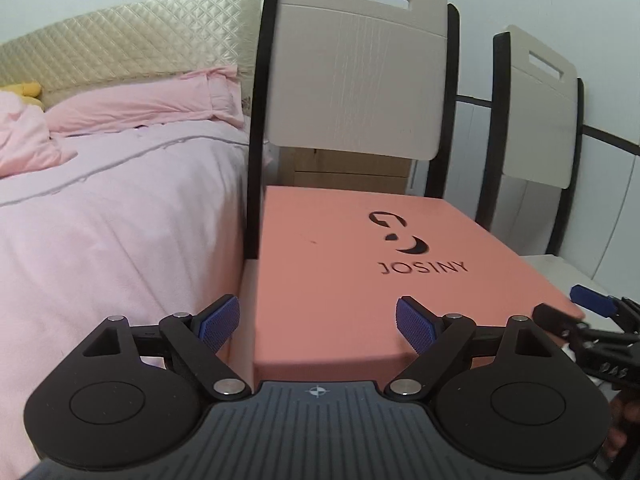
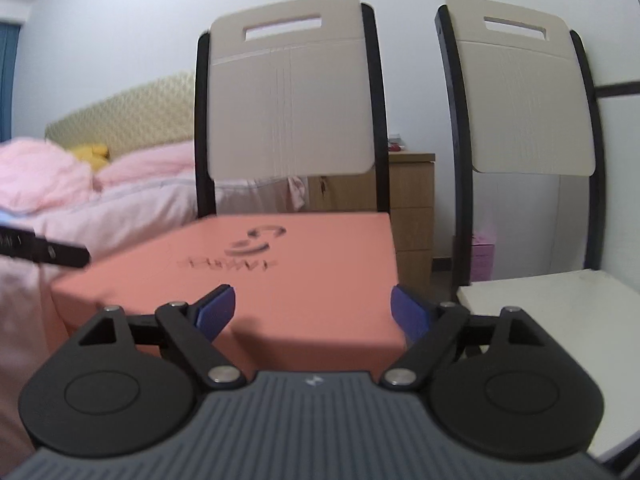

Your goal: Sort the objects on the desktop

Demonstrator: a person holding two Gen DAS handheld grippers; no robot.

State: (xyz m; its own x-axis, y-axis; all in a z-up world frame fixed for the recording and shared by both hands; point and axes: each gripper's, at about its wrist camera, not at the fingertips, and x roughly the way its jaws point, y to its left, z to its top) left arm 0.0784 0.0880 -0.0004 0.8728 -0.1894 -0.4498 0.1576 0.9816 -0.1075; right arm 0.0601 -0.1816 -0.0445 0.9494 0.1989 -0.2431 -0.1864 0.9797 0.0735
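A salmon-pink box [image 1: 340,264] printed "JOSINY" lies flat on a chair seat. It also shows in the right wrist view [image 2: 288,280], blurred. My left gripper [image 1: 318,322] is open and empty, its blue pads [image 1: 414,322] wide apart over the box's near edge. My right gripper [image 2: 312,312] is open and empty, hovering at the box's near right corner. The right gripper [image 1: 596,312] shows at the right edge of the left wrist view. The left gripper [image 2: 44,250] shows at the left edge of the right wrist view.
The box sits on a beige chair with a black frame [image 1: 360,80]. A second matching chair [image 2: 528,112] stands to the right with a white seat [image 2: 560,312]. A bed with pink bedding [image 1: 100,220] lies to the left. A wooden drawer unit [image 2: 412,208] stands behind.
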